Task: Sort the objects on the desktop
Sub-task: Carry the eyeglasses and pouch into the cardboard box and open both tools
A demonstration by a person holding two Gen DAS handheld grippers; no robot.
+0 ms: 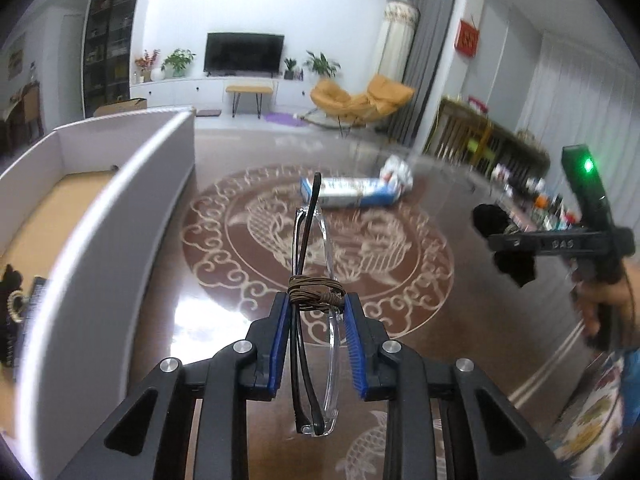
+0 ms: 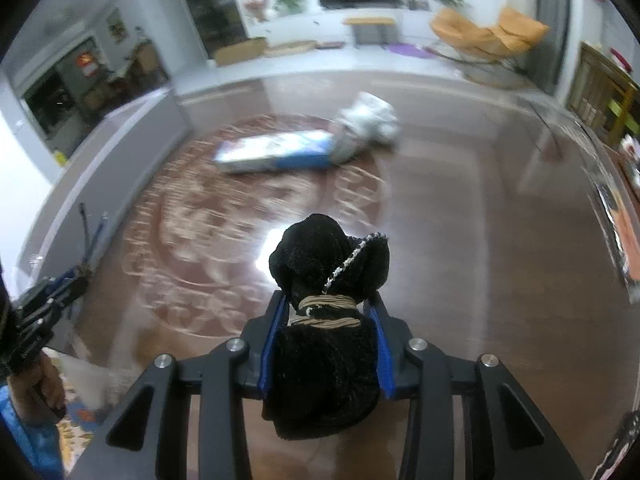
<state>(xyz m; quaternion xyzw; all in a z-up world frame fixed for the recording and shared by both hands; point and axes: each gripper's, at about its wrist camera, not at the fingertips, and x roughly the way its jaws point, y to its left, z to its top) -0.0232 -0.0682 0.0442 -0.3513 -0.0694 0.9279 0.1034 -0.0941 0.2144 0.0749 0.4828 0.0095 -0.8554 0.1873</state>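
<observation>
My left gripper (image 1: 316,300) is shut on a folded pair of clear-lens glasses (image 1: 314,248) bound with brown cord, held above the table with one dark temple pointing up. My right gripper (image 2: 326,300) is shut on a black fuzzy hair accessory (image 2: 320,252) with a beaded trim and tan cord wound round its middle. In the left wrist view the right gripper (image 1: 496,240) hangs at the right with the black accessory (image 1: 516,268) in it. The right wrist view shows the left gripper (image 2: 76,276) at the lower left, beside the box wall.
A white-walled cardboard box (image 1: 120,208) stands at the left, with a dark beaded item (image 1: 12,308) inside. A blue and white carton (image 1: 352,192) and a crumpled white wrapper (image 1: 396,172) lie further back on the glossy brown patterned table (image 1: 400,272). A hand (image 1: 600,304) holds the right gripper.
</observation>
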